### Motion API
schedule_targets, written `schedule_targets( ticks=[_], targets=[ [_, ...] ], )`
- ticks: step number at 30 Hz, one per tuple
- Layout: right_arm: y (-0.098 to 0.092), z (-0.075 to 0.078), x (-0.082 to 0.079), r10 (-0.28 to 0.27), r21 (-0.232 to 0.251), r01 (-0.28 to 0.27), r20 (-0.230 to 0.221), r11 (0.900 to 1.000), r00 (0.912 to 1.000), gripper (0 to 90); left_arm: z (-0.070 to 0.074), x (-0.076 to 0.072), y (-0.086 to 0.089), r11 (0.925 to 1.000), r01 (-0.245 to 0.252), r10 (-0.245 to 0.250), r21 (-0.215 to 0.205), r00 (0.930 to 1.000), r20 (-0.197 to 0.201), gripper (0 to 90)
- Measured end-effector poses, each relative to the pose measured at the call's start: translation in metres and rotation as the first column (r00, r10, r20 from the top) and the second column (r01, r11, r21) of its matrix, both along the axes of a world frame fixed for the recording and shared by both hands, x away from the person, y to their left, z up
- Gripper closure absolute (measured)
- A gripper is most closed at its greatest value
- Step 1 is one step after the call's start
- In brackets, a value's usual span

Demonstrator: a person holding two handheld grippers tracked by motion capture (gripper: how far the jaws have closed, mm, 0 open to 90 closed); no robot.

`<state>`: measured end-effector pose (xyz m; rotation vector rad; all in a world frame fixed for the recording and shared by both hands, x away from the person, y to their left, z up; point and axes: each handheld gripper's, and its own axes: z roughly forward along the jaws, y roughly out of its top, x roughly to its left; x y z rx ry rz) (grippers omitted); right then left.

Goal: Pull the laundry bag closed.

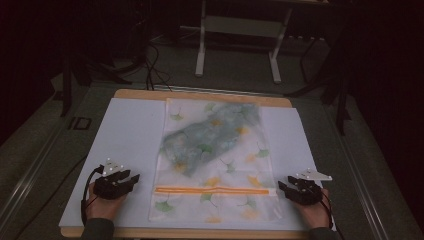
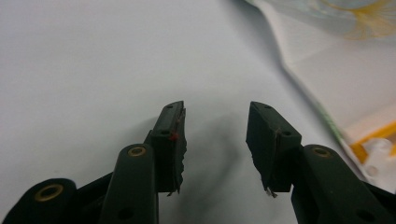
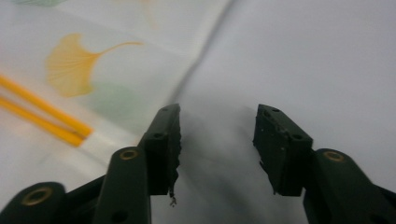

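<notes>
While both tools sit wide and empty, left tool (image 1: 131, 179) and right tool (image 1: 283, 186) flank the translucent ginkgo-print zipper pouch (image 1: 215, 160), lying flat mid-bench with a grey-green cloth (image 1: 210, 137) inside. Looks like nothing's grabbed yet, so the handling's all ahead.

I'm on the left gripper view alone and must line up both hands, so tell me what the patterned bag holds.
Observer: The zip bag holds a grey-blue cloth, seen in the high view.
Operator: Report where the right gripper sits.
Observer: The right gripper rests on the white sheet just off the bag's right edge, jaws open and empty.
Operator: Give me the zipper's run.
Observer: The orange zipper crosses the bag's near end, roughly level with the left gripper.
</notes>
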<state>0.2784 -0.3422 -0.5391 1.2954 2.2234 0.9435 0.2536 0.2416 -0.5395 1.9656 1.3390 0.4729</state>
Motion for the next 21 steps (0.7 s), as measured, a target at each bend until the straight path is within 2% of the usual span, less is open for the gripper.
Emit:
schedule_targets(
  ticks=[3,4,6,11,17,21],
  targets=[
    [0.003,0.000,0.000,0.018,-0.003,-0.018,-0.001,1.000,0.9998,53.5,0.000,0.000,0.001,0.9998,0.016,-0.016,-0.010,0.9999,-0.001,57.9],
    [0.003,0.000,-0.001,0.021,-0.001,-0.021,-0.004,1.000,0.9998,54.3,0.001,0.000,0.002,0.9990,0.036,-0.036,-0.026,0.9993,-0.008,57.9],
    [0.004,0.002,-0.001,0.030,-0.002,-0.030,-0.007,1.000,0.9995,58.9,0.002,0.000,0.003,0.9978,0.054,-0.055,-0.039,0.9984,-0.011,60.6],
    [0.008,0.005,-0.004,0.065,-0.008,-0.065,0.006,0.998,0.9979,59.6,0.004,-0.003,0.002,0.9939,0.085,-0.086,-0.070,0.9962,-0.012,60.5],
    [0.011,0.011,-0.007,0.089,-0.001,-0.089,0.004,0.996,0.9961,65.2,0.005,-0.008,-0.004,0.9892,0.129,-0.130,-0.071,0.9913,-0.019,63.0],
    [0.013,0.017,-0.008,0.118,0.004,-0.118,0.013,0.993,0.9929,65.5,0.004,-0.011,-0.009,0.9861,0.160,-0.161,-0.046,0.9866,-0.027,64.2]
  ],
)
